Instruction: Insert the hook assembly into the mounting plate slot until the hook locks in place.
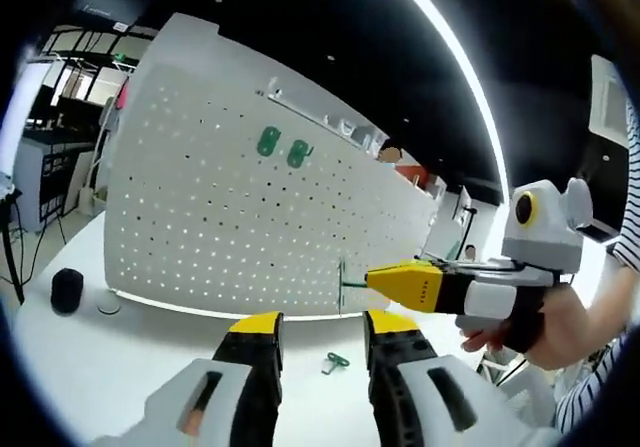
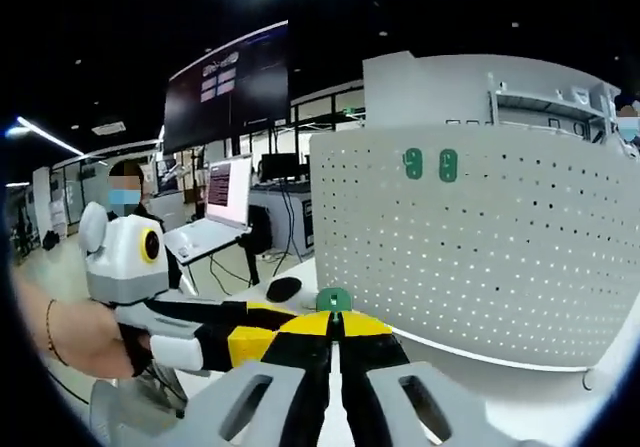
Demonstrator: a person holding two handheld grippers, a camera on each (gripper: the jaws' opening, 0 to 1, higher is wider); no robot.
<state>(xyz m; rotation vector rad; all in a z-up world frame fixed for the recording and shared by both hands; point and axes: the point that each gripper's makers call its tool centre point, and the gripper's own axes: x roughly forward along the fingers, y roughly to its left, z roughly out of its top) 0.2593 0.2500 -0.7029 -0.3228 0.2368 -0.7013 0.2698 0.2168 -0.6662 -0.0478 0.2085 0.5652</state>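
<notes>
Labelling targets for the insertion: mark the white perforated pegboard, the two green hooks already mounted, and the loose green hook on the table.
white perforated pegboard (image 1: 200,217), left gripper view, bare face.
mounted green hooks (image 1: 268,142), left gripper view, left hook's body.
loose green hook (image 1: 335,363), left gripper view, its middle.

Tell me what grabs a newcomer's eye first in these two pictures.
The big white pegboard standing upright on the white table dominates both views, with two green hooks already hanging near its top. Next comes the right claw, shut on a green hook and held near the board's lower edge. Another green hook lies on the table between the left claw's open yellow-tipped jaws.
</notes>
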